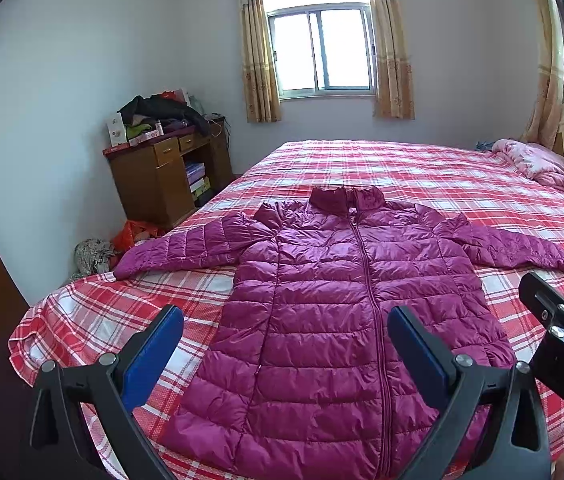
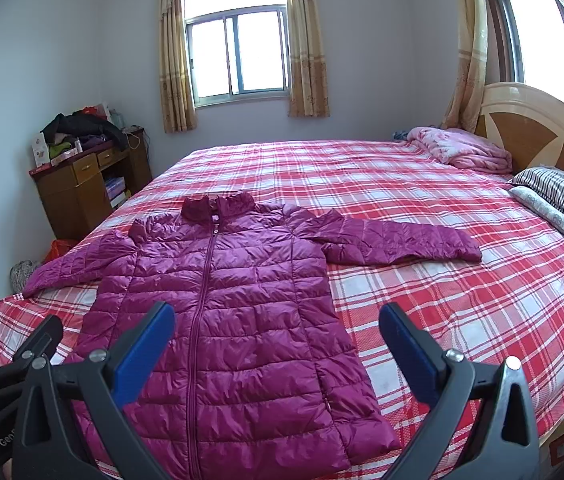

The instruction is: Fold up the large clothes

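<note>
Pre-fold: jacket [image 1: 322,300] flat on bed [image 2: 462,300], left claw [image 1: 286,336] and right claw [image 2: 277,332] both released, empty; next, grab a sleeve.

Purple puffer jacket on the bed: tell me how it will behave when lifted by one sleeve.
The purple puffer jacket will probably go floppy, its body trailing the sleeve. Its puffy quilting suggests it is light for its size. The shiny shell may slip on the plaid bedsheet.
</note>
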